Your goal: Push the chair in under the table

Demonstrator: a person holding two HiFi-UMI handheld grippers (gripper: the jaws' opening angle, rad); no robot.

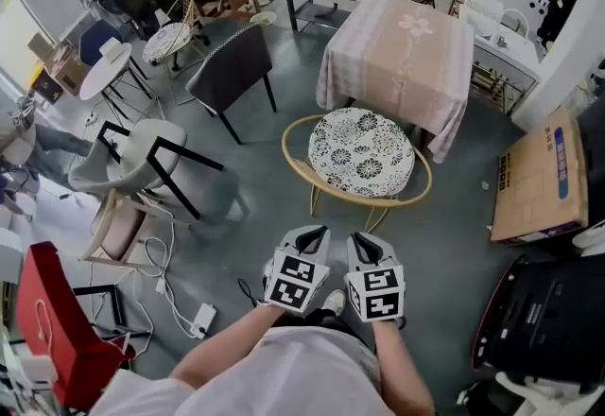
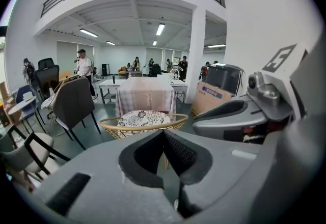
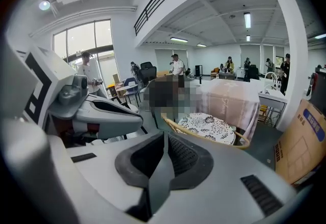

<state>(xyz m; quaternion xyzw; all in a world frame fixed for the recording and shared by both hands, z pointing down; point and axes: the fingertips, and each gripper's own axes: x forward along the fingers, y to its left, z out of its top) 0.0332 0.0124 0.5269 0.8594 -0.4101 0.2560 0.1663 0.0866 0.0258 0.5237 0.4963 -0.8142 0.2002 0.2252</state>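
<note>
While the cloth-covered table (image 1: 402, 50) stands ahead of us, the round rattan chair (image 1: 362, 151) sits on the floor (image 1: 454, 216) just in front of its near side, seat out in the open, not yet pushed under. We judge the chair light with a stiff frame, the woven rim (image 2: 144, 129) a bit springy and the cushion (image 3: 206, 127) soft. It should slide easily but may skew, so press the near rim at two points, not the cushion. Left hand-held gripper (image 1: 315, 234) and right hand-held gripper (image 1: 359, 242) hang side by side short of the chair, both with jaws closed on nothing
</note>
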